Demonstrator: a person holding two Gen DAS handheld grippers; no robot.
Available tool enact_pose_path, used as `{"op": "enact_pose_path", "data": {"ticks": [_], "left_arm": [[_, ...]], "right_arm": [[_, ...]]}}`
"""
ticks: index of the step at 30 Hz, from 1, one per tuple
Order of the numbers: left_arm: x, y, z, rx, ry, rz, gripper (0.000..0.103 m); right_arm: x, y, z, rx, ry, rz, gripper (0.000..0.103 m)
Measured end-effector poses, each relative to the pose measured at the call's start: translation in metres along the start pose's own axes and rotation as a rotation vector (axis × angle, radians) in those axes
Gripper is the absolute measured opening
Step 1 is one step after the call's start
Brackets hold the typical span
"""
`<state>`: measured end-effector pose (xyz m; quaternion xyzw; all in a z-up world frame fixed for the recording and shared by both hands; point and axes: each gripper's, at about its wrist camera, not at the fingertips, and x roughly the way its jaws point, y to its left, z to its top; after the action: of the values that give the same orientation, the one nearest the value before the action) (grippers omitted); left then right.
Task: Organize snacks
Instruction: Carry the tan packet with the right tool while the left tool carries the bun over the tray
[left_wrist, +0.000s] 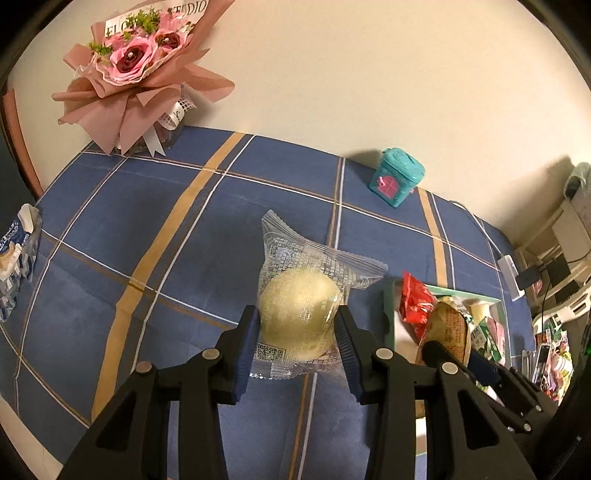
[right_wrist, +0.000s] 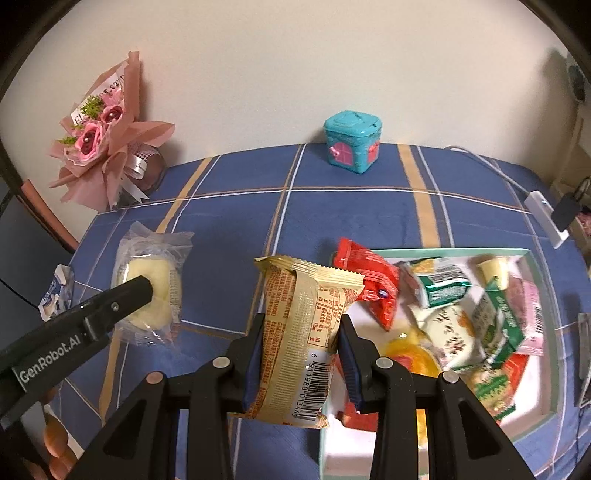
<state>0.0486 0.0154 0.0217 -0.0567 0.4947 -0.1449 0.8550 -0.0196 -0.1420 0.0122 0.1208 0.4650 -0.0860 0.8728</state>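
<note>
L gripper (left_wrist: 297, 332) is clenched on a round pale bun in a clear wrapper (left_wrist: 299, 306), blue pads pressing both sides, wrapper's serrated end sticking out twd 12 o'clock. In the R wrist view the same bun (right_wrist: 155, 291) sits at 9 o'clock, w/ the L gripper's black finger across it, above the blue plaid cloth (left_wrist: 110, 221).

R gripper (right_wrist: 301, 354) is grasping a gold snack packet (right_wrist: 299, 332), barcode end nearest the cam, crimped top twd 12. Pads squeeze its sides.

Tray w/ a pale green rim (right_wrist: 461, 253) lies at 3–4 o'clock in the R wrist view, on the cloth. Inside: red packet (right_wrist: 373, 280) leaning over the left rim, green-and-white packets (right_wrist: 439, 286), a small pale jelly cup (right_wrist: 493, 271) at the far side, pink packet (right_wrist: 532, 317) at the right, orange-yellow item (right_wrist: 410, 350) near the R gripper.

Teal toy box w/ pink door (right_wrist: 352, 144) stands at 12 by the wall. Pink bouquet (right_wrist: 99, 144) at 10–11 o'clock. A blue-white wrapper (left_wrist: 16, 258) lies at 9 at the cloth's edge in the L view. White power strip (right_wrist: 543, 214) at 2 o'clock.
</note>
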Motion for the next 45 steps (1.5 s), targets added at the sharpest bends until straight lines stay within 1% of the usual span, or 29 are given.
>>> {"op": "enact_pose_path", "data": {"ticks": [5, 12, 17, 20, 26, 32, 35, 40, 43, 45], "left_arm": [[-0.008, -0.01, -0.013, 0.021, 0.001, -0.016, 0.043], [-0.011, -0.039, -0.024, 0.074, 0.004, -0.036, 0.043], [-0.011, -0.062, -0.031, 0.113, 0.005, -0.063, 0.043], [-0.011, -0.08, -0.038, 0.148, 0.007, -0.084, 0.043], [-0.01, -0.125, -0.059, 0.248, 0.015, -0.116, 0.043], [-0.007, -0.161, -0.072, 0.336, 0.034, -0.135, 0.043], [-0.004, -0.172, -0.078, 0.365, 0.045, -0.136, 0.043], [0.001, -0.18, -0.085, 0.388, 0.067, -0.13, 0.043], [0.008, -0.182, -0.088, 0.388, 0.091, -0.124, 0.043], [0.015, -0.182, -0.091, 0.382, 0.121, -0.116, 0.044]], "right_arm": [[-0.015, -0.014, -0.007, 0.02, -0.011, -0.013, 0.04], [-0.024, -0.041, -0.012, 0.056, -0.009, -0.036, 0.04], [-0.031, -0.077, -0.012, 0.118, -0.016, -0.072, 0.04], [-0.037, -0.107, -0.013, 0.174, -0.024, -0.103, 0.04], [-0.047, -0.154, -0.019, 0.256, -0.034, -0.155, 0.04], [-0.057, -0.188, -0.026, 0.304, -0.041, -0.191, 0.04], [-0.059, -0.197, -0.027, 0.316, -0.043, -0.2, 0.04], [-0.056, -0.206, -0.032, 0.328, -0.023, -0.206, 0.04], [-0.045, -0.205, -0.034, 0.331, 0.015, -0.196, 0.04], [-0.033, -0.203, -0.037, 0.318, 0.051, -0.19, 0.04]]}}
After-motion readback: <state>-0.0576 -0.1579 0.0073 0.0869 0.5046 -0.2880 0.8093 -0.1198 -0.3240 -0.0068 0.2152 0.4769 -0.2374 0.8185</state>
